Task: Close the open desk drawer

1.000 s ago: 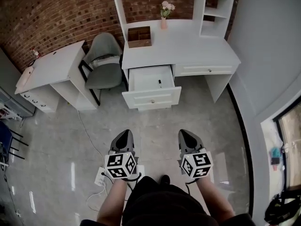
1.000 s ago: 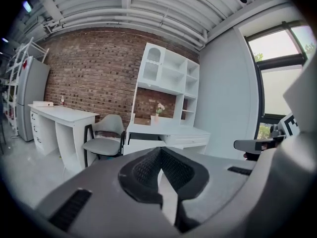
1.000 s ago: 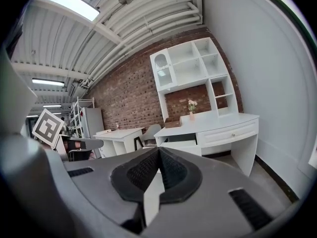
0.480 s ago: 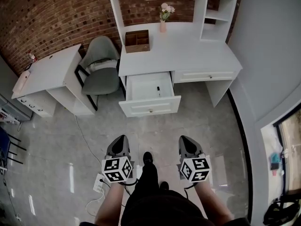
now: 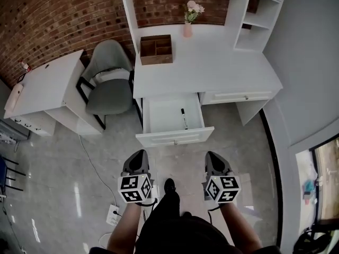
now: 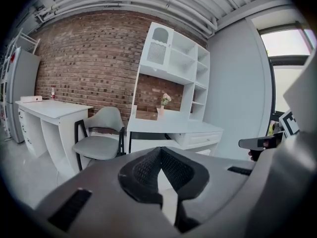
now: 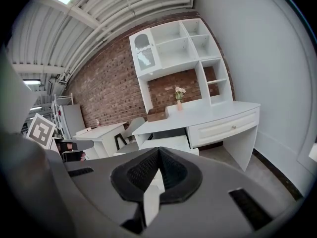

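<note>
Stands on the grey floor (image 5: 63, 168) facing the white bench (image 5: 212, 67), well short of it. Holds the left gripper (image 5: 139, 155) and the right gripper (image 5: 213, 156) low and side by side, both aimed at the bench, touching nothing. In the left gripper view, fingers (image 6: 143, 170) pressed together tip to tip, gripping nothing. Same in the right gripper view: fingers (image 7: 141, 171) closed on each other and empty. Drawer (image 5: 175, 136) pulled out from under the bench's left half, front panel nearest the grippers yet clearly apart from them. Inside it, a dark pen (image 5: 184, 118) lying on the white bottom, toward the right side. To the right, a second drawer (image 5: 235, 96) flush with the bench front. On the benchtop, a wooden organiser (image 5: 156, 42) at back left, with a pink vase (image 5: 188, 28) of flowers near it. Left of the bench, a grey-green chair (image 5: 108, 81), then a smaller white side bench (image 5: 45, 86) by the brick wall (image 5: 53, 15).
</note>
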A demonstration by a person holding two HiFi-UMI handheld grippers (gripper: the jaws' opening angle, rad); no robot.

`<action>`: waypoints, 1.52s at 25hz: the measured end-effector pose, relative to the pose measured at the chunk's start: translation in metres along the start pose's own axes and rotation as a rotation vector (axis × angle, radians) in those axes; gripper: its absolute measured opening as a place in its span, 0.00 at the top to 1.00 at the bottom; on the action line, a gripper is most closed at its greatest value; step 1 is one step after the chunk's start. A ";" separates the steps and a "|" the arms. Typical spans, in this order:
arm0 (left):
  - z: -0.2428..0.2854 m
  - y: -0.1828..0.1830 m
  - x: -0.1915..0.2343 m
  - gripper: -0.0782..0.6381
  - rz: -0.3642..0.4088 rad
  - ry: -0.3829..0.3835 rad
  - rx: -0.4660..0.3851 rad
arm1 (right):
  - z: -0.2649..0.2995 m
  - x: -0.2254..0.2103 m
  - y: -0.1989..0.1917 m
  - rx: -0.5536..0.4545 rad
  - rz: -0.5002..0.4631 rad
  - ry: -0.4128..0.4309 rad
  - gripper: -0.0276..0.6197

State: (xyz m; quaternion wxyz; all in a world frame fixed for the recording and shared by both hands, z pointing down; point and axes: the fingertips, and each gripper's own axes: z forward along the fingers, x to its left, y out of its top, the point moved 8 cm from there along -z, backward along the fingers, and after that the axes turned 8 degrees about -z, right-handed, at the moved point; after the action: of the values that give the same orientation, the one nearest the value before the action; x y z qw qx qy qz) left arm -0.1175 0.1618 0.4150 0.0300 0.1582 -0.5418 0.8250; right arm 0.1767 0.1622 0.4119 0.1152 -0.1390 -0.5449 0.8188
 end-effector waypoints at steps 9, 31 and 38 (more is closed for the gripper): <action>0.074 0.025 0.043 0.88 0.007 -0.050 0.066 | 0.075 -0.003 0.017 0.051 0.036 -0.086 0.95; 0.121 -0.019 0.059 0.88 -0.047 -0.070 0.240 | 0.139 -0.024 -0.019 0.232 0.058 -0.093 0.95; 0.126 -0.043 0.068 0.88 -0.063 -0.034 0.321 | 0.153 -0.028 -0.037 0.309 0.044 -0.066 0.95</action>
State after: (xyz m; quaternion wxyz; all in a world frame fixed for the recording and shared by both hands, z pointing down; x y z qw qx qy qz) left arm -0.1437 0.0573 0.5189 0.0213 0.1917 -0.3983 0.8967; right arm 0.1501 0.0356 0.5050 0.0992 -0.1046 -0.4128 0.8994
